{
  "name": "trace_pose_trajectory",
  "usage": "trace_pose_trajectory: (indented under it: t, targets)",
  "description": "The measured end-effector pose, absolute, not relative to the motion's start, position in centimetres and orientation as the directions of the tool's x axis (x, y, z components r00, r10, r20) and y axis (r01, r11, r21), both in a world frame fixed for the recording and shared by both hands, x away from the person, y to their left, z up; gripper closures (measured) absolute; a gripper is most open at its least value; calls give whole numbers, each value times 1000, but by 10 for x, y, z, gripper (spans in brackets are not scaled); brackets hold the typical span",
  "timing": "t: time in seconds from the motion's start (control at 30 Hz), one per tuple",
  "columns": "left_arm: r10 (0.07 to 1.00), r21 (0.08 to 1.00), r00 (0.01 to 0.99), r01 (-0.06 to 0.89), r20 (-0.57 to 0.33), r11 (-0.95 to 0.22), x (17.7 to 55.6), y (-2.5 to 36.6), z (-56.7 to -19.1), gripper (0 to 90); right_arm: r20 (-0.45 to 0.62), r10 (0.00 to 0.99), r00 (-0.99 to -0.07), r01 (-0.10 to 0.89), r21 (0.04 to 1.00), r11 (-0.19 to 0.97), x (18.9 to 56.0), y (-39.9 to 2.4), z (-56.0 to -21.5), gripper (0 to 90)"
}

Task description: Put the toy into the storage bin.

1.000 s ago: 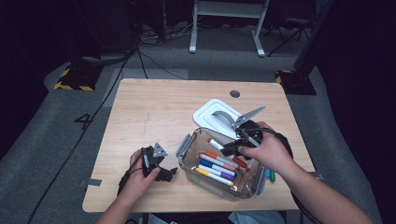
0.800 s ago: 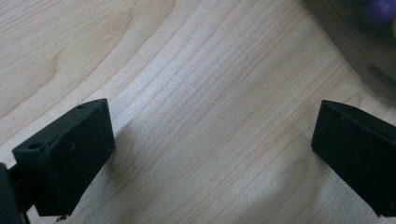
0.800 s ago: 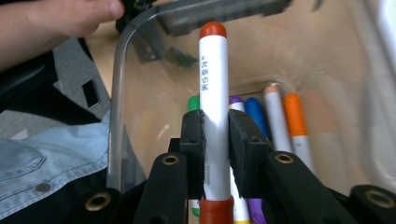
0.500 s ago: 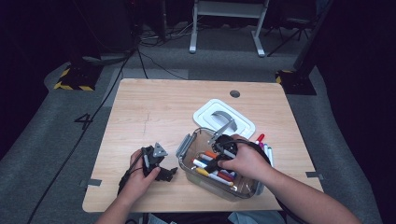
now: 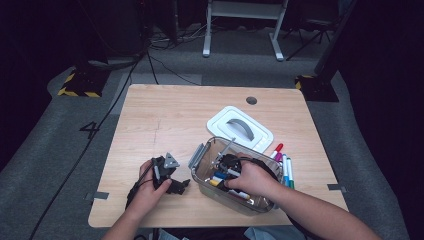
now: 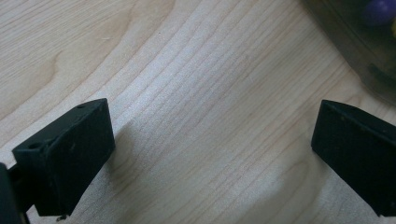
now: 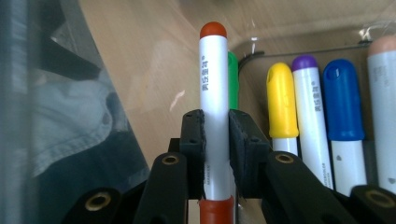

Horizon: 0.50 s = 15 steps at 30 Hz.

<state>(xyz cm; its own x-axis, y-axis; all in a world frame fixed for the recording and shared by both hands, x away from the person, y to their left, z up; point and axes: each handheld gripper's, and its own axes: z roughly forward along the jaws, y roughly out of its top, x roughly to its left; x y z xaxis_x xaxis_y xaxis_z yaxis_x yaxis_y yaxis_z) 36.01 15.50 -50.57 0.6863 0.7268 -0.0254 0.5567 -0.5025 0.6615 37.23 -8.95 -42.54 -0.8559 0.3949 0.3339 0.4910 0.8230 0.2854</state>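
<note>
The table (image 5: 170, 115) is pale wood with a fine straight grain, matt and bare around the work. On it stands a clear plastic bin (image 5: 202, 160), rectangular with rounded corners and glossy walls. Just beyond it lies its white lid (image 5: 260, 137), a flat rounded rectangle with a grey arched handle. A few loose markers (image 5: 286, 167) lie on the wood at the bin's right side.

The right gripper (image 7: 216, 135) reaches down inside the bin, its black foam-faced pads clamped on a red-capped marker (image 7: 213, 79). The marker is a smooth white cylinder with small printed characters and a rounded red cap, and it stands straight up between the pads. Beside it in the bin rest a yellow-capped marker (image 7: 282, 100), a purple one (image 7: 306, 88) and a blue one (image 7: 343, 100), side by side; a green one behind is mostly hidden.

The left gripper (image 6: 212, 154) rests low over the wood just left of the bin, blocky black jaws wide apart with nothing between them.
</note>
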Motion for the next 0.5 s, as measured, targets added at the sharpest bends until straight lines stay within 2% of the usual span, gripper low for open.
trace_pose_trajectory:
  t: [0.33, 0.4, 0.43, 0.5]
  targets:
    - [725, 662, 688, 554, -24, -504, 360, 155, -506, 0, 340, 403, -850, 493, 243, 835, 370, -88, -442, 767]
    - [725, 662, 688, 554, -24, -504, 360, 155, -506, 0, 345, 404, -847, 497, 247, 832, 370, -88, -442, 740]
    - [726, 662, 688, 556, -25, -503, 360, 155, -506, 0, 312, 405, -859, 493, 295, 818, 371, -89, -440, 649]
    - [727, 662, 686, 557, -27, -501, 360, 155, -506, 0, 305, 409, -860, 496, 311, 811, 372, -90, -438, 631]
